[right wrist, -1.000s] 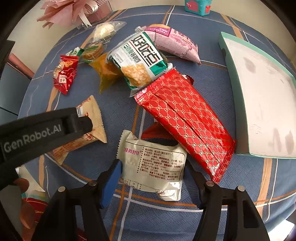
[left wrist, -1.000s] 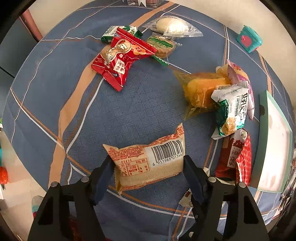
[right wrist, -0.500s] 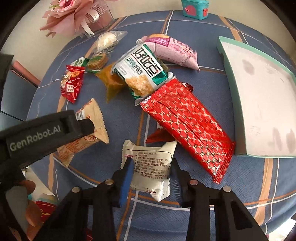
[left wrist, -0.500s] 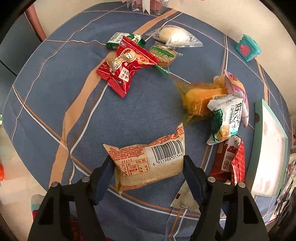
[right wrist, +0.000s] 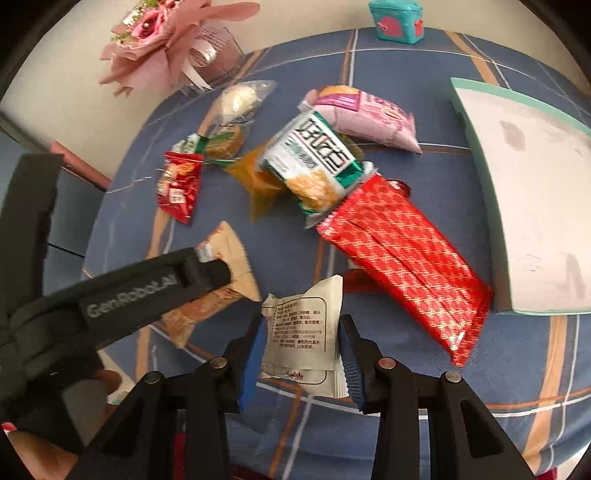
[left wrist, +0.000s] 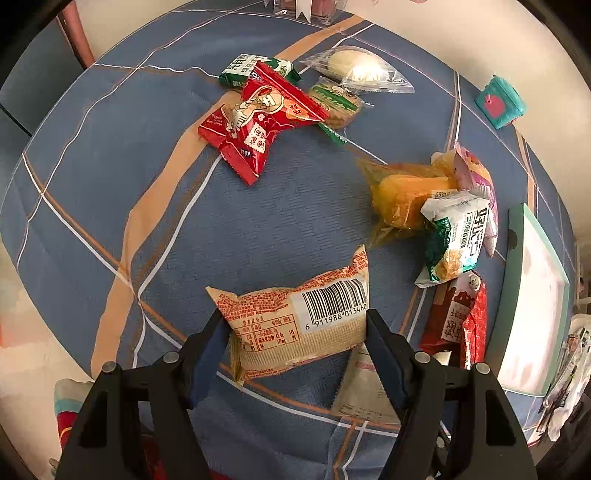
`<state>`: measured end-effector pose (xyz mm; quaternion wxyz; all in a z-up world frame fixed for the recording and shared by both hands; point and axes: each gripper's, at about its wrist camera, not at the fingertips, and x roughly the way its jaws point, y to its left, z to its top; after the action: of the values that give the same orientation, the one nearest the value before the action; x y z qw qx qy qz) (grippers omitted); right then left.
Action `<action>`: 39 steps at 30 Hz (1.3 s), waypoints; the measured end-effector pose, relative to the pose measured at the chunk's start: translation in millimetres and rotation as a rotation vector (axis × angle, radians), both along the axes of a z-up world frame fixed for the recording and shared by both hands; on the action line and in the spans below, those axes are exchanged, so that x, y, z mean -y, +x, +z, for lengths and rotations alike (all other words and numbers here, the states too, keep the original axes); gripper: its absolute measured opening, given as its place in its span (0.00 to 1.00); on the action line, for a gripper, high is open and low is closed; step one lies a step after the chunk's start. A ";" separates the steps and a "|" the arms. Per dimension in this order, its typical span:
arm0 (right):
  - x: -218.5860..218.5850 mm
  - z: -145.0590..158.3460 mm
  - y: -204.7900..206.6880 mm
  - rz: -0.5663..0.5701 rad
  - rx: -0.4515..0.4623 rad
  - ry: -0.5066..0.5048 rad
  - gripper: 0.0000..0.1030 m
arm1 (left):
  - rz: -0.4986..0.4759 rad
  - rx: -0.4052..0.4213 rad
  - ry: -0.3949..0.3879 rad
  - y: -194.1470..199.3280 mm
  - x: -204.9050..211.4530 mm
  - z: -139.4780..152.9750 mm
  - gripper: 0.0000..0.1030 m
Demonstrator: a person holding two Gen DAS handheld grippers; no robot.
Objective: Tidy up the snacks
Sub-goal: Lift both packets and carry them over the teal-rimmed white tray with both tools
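Note:
My left gripper point(left wrist: 295, 328) is shut on a tan snack packet with a barcode point(left wrist: 295, 325) and holds it above the blue tablecloth. My right gripper point(right wrist: 301, 341) is shut on a white snack packet point(right wrist: 303, 332), lifted off the table. The left gripper's arm point(right wrist: 122, 299) crosses the right wrist view at the left, with the tan packet point(right wrist: 229, 269) under it. A long red packet point(right wrist: 399, 266), a green-and-white packet point(right wrist: 317, 166), an orange packet point(left wrist: 402, 195), a pink packet point(right wrist: 369, 118) and a red sweet packet point(left wrist: 258, 122) lie on the table.
A teal-rimmed white tray point(right wrist: 532, 192) stands at the right, also in the left wrist view point(left wrist: 532, 295). A pink bouquet point(right wrist: 162, 44) and a teal box point(right wrist: 397, 18) stand at the far edge. A clear bun wrapper point(left wrist: 354, 70) and green packets point(left wrist: 251, 68) lie far left.
My right gripper closed on the white packet and lifted it off the table. My left gripper kept its hold on the tan packet and rose a little.

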<state>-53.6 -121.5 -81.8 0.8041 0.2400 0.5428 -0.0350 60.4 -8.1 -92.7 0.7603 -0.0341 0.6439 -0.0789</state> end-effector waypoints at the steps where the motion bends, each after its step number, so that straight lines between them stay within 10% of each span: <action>1: -0.3 1.0 1.5 0.004 0.011 0.018 0.41 | -0.001 -0.003 0.001 0.6 -4.5 2.6 0.72; 18: -13.1 -19.0 15.2 0.053 -0.005 0.057 0.23 | 0.022 -0.057 -0.019 3.6 -16.5 -15.5 0.72; 39: 0.2 32.5 -9.0 0.030 0.174 0.070 0.19 | 0.075 0.102 -0.019 -2.6 -31.6 35.5 0.72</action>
<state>-62.6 -121.7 -49.3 0.8398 0.2620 0.4753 0.0170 57.8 23.5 -57.2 0.7941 -0.0615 0.6019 -0.0579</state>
